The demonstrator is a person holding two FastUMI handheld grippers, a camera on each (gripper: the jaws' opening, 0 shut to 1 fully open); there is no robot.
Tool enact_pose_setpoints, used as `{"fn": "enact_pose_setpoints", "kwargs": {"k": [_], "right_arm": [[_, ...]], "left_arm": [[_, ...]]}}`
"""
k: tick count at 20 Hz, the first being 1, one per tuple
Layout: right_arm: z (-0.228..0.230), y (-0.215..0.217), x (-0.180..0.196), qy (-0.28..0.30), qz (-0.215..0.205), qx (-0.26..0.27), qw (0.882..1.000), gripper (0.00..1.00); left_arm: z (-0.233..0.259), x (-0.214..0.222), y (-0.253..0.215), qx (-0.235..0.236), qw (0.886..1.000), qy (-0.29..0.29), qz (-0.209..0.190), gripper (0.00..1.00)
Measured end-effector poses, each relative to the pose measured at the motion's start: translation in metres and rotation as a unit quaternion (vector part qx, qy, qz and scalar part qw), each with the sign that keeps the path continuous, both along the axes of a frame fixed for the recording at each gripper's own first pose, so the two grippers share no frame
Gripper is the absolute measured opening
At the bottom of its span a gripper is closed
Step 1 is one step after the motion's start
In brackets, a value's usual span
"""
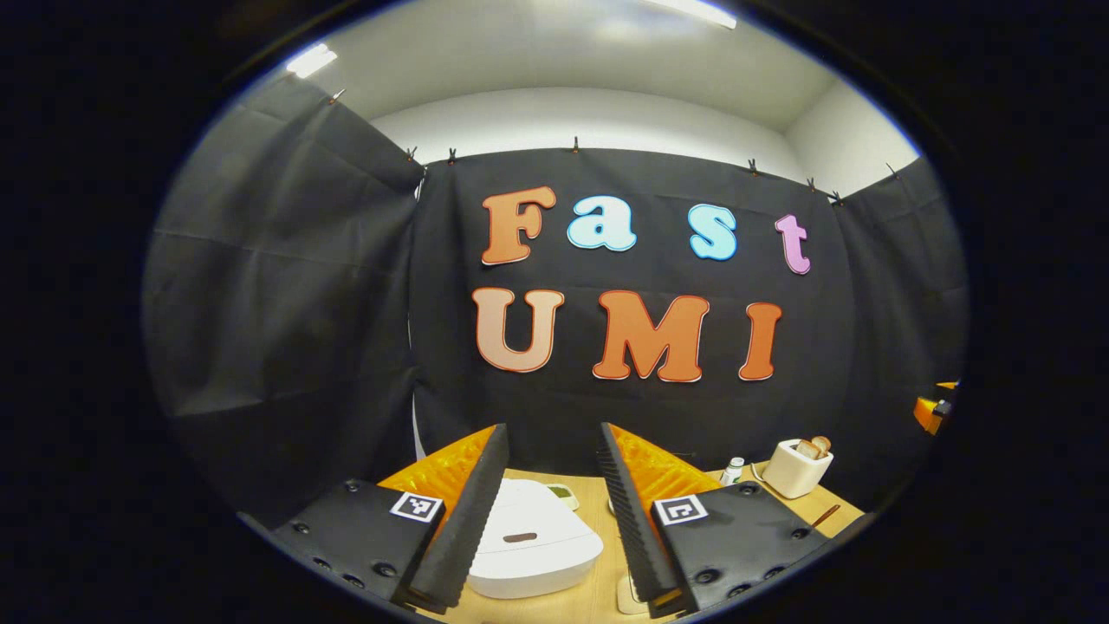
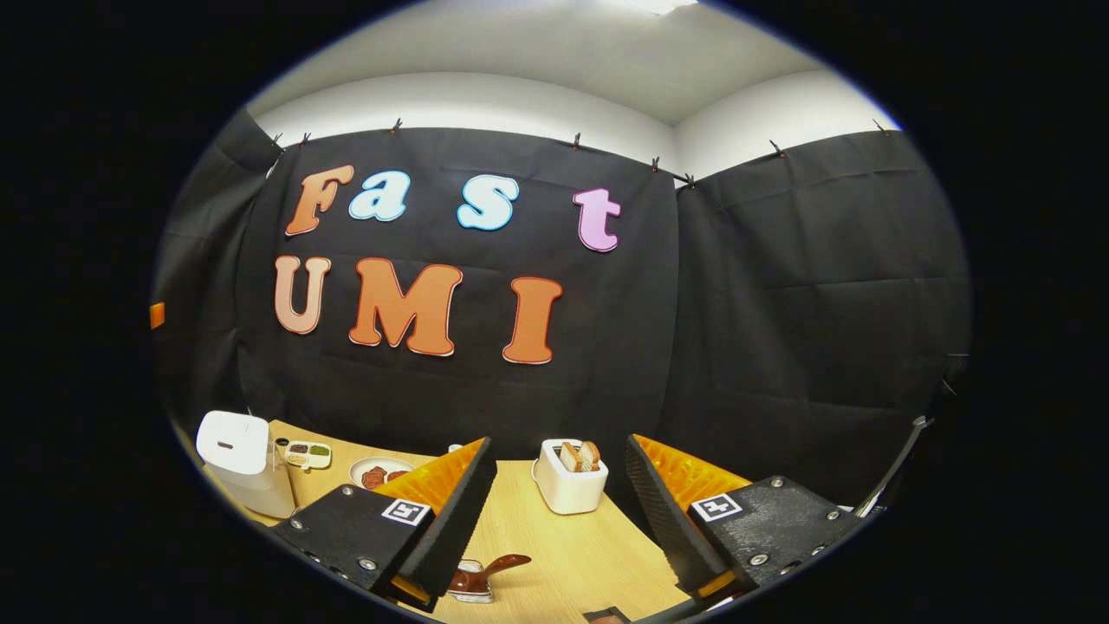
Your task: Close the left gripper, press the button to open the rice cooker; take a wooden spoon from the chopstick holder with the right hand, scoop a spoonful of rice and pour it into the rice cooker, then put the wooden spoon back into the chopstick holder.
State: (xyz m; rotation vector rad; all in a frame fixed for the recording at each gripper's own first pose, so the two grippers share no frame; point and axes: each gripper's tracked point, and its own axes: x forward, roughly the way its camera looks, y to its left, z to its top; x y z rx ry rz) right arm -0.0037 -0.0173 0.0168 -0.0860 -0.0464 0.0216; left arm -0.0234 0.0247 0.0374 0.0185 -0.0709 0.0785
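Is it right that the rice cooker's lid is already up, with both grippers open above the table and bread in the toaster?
Not quite: the rice cooker is closed, its lid down flat, as the left gripper view shows. The rest holds: the left gripper and right gripper are open, and bread sits in the toaster.

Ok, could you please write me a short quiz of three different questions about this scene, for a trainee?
1. True or false: the lid of the white rounded rice cooker is shut.
2. What stands in the slots of the white boxy toaster? A) slices of bread B) spoons C) nothing
3. Fill the gap: the fingers of the left gripper and of the right gripper are both ____.

Key: 1 true. 2 A. 3 open; nothing is held between them, and the wooden table shows through the gap.
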Motion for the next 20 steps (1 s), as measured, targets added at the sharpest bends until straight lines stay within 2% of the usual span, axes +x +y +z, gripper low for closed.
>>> {"fn": "enact_pose_setpoints", "kwargs": {"k": [2,3,9,11,12,13,15,17,20], "right_arm": [[-0.002,0.001,0.0,-0.001,0.002,0.0,1.0,0.94],[-0.002,0.002,0.0,0.0,0.004,0.001,1.0,0.94],[-0.004,0.006,0.001,0.001,0.012,-0.003,1.0,0.94],[-0.004,0.01,0.001,0.002,0.017,-0.006,1.0,0.94],[-0.004,0.01,0.001,0.002,0.018,-0.007,1.0,0.94],[-0.004,0.011,0.001,0.001,0.019,-0.009,1.0,0.94],[-0.004,0.012,0.002,0.0,0.02,-0.014,1.0,0.94],[-0.004,0.013,0.003,-0.001,0.018,-0.017,1.0,0.94],[-0.006,0.015,0.003,0.003,0.019,-0.018,1.0,0.94]], "left_arm": [[0.003,-0.003,0.001,0.014,1.0,-0.001,0.002,0.43],[-0.002,-0.003,-0.005,0.017,1.0,0.008,-0.002,0.36],[-0.023,0.001,-0.006,0.003,0.999,0.05,-0.017,0.37],[-0.022,-0.005,0.005,0.008,0.999,0.045,0.008,0.37],[-0.022,0.01,0.013,0.006,0.999,0.039,0.018,0.22],[-0.021,0.006,0.015,-0.005,0.999,0.036,0.015,0.06],[-0.022,0.003,0.016,-0.022,0.999,0.039,0.014,0.07],[-0.033,0.006,0.019,-0.021,0.998,0.053,0.008,0.05],[-0.039,0.019,0.015,-0.025,0.996,0.082,-0.019,0.04]]}}
